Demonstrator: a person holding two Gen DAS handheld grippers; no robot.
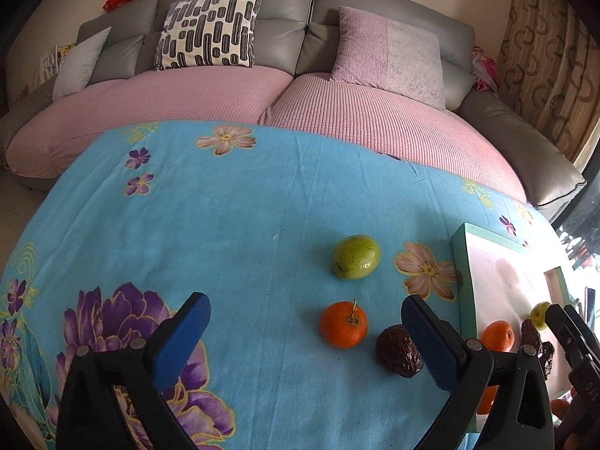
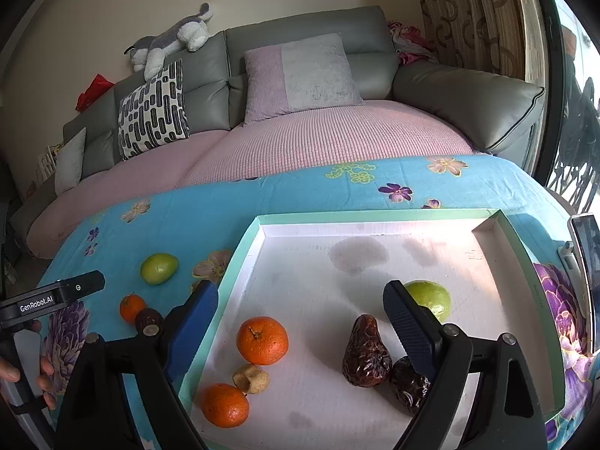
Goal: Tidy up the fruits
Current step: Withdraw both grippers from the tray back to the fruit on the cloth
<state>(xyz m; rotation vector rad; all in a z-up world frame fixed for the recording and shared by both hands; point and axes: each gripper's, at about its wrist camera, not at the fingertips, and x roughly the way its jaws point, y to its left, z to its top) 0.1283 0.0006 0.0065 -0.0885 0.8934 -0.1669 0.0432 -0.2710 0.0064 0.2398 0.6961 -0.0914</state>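
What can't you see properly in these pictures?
- Second date, right wrist view: partly hidden behind a finger of the right hand-held gripper.
- Fruit in the tray, left wrist view: mostly covered by the left hand-held gripper and cut off at the picture's edge.
- Phone, right wrist view: cut off by the edge, screen unreadable.

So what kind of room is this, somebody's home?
Most likely a home living room. A grey sofa with throw pillows and a plush toy on its back stands behind a table under a floral cloth, and patterned curtains hang by the window.
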